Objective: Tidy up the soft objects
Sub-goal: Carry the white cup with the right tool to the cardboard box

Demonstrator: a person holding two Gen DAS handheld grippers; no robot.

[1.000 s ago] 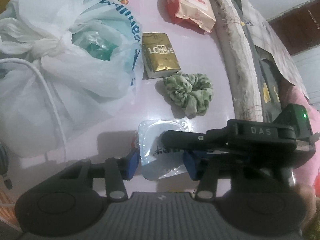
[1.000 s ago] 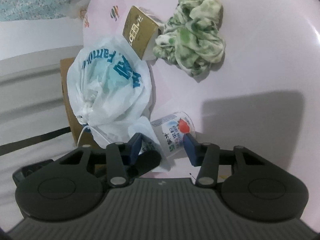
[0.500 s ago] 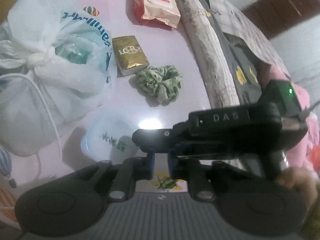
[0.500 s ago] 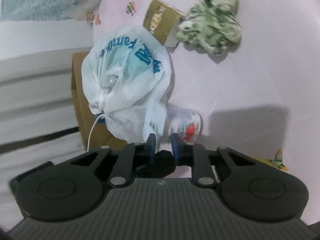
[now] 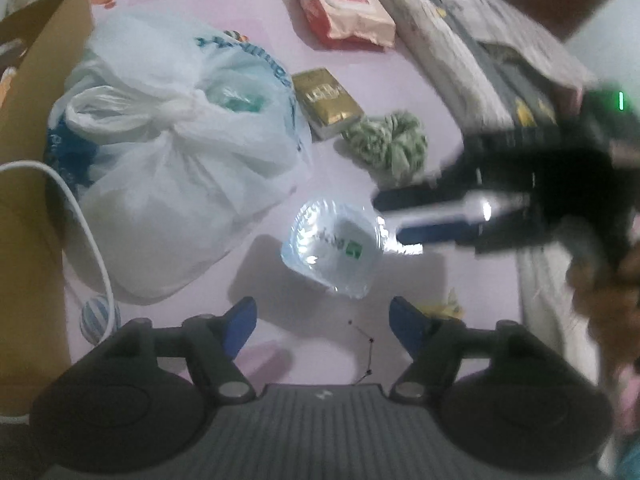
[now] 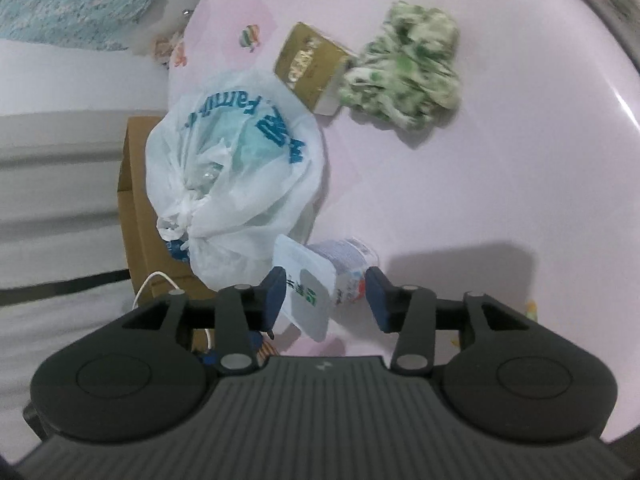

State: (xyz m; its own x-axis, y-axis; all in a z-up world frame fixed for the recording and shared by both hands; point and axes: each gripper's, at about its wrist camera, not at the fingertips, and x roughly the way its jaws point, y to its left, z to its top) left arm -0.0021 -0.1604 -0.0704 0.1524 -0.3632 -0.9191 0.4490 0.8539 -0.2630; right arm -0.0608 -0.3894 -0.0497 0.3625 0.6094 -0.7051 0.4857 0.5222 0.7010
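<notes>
A clear plastic cup with a foil lid (image 5: 332, 248) lies tilted on the pink sheet. In the right wrist view the cup (image 6: 320, 280) sits between the fingers of my right gripper (image 6: 326, 296), whose jaws are opening; I see no firm squeeze on it. From the left wrist view the right gripper (image 5: 388, 218) comes in blurred from the right, its tips at the cup's rim. My left gripper (image 5: 324, 322) hangs above and short of the cup, jaws opening, nothing between them. A green scrunchie (image 5: 386, 146) (image 6: 404, 68) lies beyond, next to a gold box (image 5: 326, 98).
A knotted white plastic bag (image 5: 176, 168) (image 6: 236, 172) lies left of the cup, against a cardboard box (image 5: 28, 160). A white cable (image 5: 80, 216) runs over the bag. A red wipes pack (image 5: 346, 10) lies at the back. Folded bedding (image 5: 452, 60) borders the right side.
Both grippers, shut half a second ago, now have their jaws apart. The left gripper has pulled up and back from the cup. The cup sits between the right fingers again.
</notes>
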